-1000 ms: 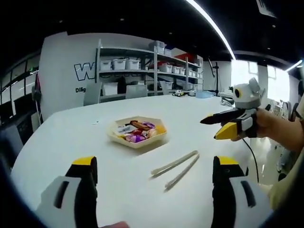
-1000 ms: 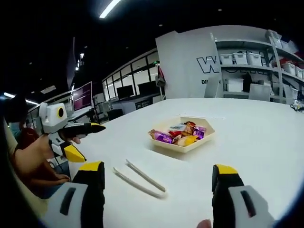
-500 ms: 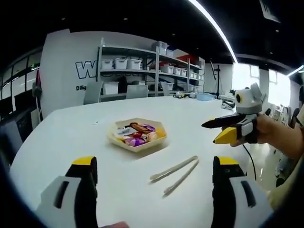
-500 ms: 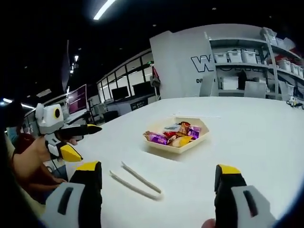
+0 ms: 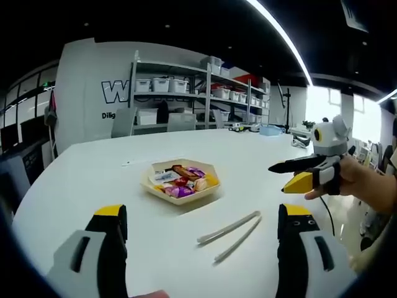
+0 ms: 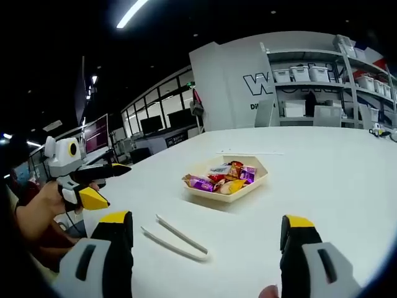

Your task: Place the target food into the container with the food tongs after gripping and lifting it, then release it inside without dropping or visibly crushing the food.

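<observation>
The food tongs (image 5: 231, 228) lie ungripped on the table (image 5: 93, 174), arms slightly splayed, at five o'clock from the hexagonal tray (image 5: 181, 181) of wrapped snacks (image 5: 183, 181). Both grippers hover wide apart; pickup comes next.

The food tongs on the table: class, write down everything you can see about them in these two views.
The food tongs are pale cream, two slim arms joined at one end and spread slightly apart at the other, so they lie open. The material cannot be told. They lie flat on the white table, nearer the cameras than the hexagonal tray of wrapped snacks, and apart from it. Nothing grips or touches them but the tabletop.
</observation>
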Tool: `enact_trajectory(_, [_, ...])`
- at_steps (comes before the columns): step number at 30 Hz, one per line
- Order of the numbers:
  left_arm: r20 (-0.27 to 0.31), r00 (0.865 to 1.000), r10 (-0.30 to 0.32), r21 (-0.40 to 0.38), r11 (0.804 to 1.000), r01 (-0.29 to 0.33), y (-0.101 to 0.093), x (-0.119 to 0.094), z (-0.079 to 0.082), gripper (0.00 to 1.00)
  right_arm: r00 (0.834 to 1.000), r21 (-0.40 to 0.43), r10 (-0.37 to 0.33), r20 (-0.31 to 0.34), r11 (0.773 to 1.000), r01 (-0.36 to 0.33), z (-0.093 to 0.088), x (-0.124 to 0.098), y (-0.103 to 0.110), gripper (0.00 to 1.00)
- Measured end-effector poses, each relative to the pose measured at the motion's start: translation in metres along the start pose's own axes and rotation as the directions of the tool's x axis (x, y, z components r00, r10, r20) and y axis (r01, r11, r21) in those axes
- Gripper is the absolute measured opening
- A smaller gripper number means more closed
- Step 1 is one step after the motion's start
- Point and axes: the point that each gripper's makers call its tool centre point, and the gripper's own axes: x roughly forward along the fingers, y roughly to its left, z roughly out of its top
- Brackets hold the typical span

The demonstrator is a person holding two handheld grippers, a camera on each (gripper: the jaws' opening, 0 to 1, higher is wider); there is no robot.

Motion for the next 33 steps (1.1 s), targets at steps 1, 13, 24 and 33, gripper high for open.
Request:
enact_trajectory(1, [-0.001,1.0,0.001,-0.001,1.0,-0.001,0.0,0.0,-0.001,0.99,1.0,-0.004,-0.002,-0.003,1.0,0.002,0.0,-0.002,0.0,0.99])
enact_trajectory(13, [0.006,1.0,0.009,-0.021,1.0,-0.008,0.001,0.003,-0.003,0.99,0.998,-0.026,-0.064,-0.011,0.998,0.064,0.009,-0.032,-0.008,0.99])
enact_trajectory(24, [0.0,0.999,0.051,-0.022,0.998,-0.051,0.008,-0.004,-0.009,0.99,0.998,-0.009,-0.056,-0.024,0.998,0.056,-0.001,-0.013,-0.004,0.99])
enact_trajectory(33, [-0.021,0.996,0.084,-0.041,0.996,-0.084,0.016,-0.005,-0.015,0.99,0.999,-0.009,-0.023,-0.044,1.0,0.022,-0.011,0.007,0.002,0.99])
